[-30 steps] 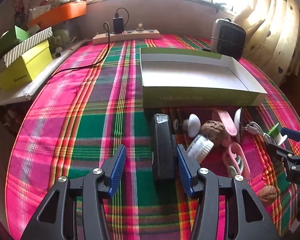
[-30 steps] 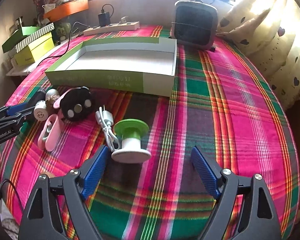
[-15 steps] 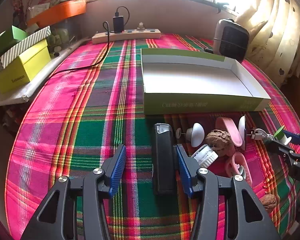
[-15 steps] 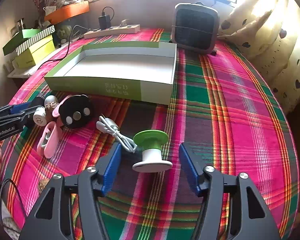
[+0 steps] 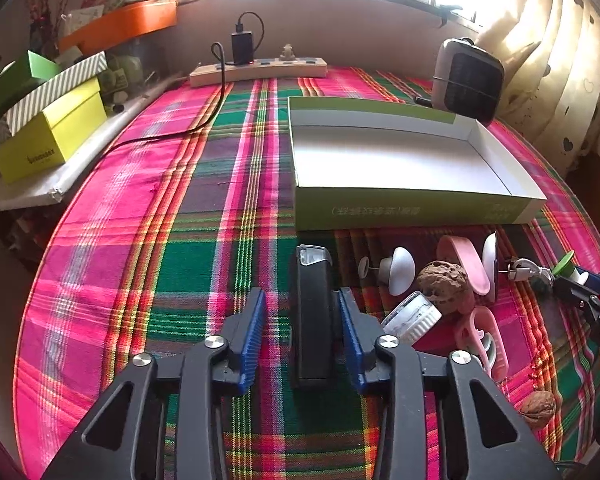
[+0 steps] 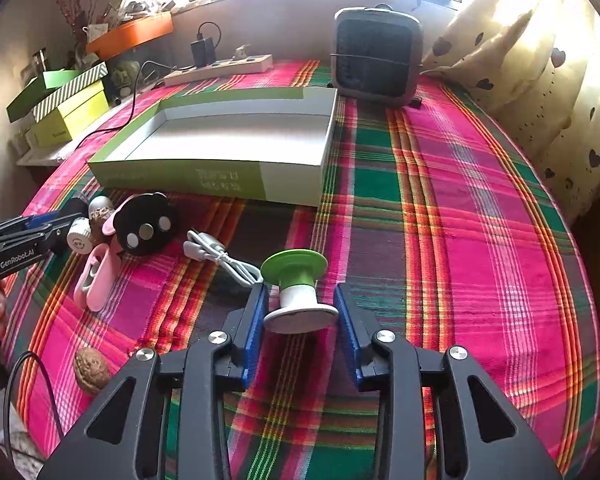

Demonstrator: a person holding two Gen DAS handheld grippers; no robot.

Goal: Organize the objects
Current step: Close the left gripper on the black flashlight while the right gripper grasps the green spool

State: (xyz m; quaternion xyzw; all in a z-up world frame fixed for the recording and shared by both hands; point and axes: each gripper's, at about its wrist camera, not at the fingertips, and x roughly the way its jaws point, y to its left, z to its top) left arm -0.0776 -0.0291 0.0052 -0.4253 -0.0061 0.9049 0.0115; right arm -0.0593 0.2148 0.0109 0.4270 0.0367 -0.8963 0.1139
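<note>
Between tilted-down fingers (image 6: 260, 328), green-topped spool (image 6: 296, 284)

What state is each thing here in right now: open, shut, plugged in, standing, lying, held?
Left gripper: jaws closing around the black device, gap on one side.
Black device: lying flat on the cloth.
Right gripper: jaws closing around the spool, not yet pressing.
Green and white spool: standing upright.
Green tray box: open, nothing inside.
Black charger: plugged into the power strip.
White cable: bundled, lying loose.
</note>
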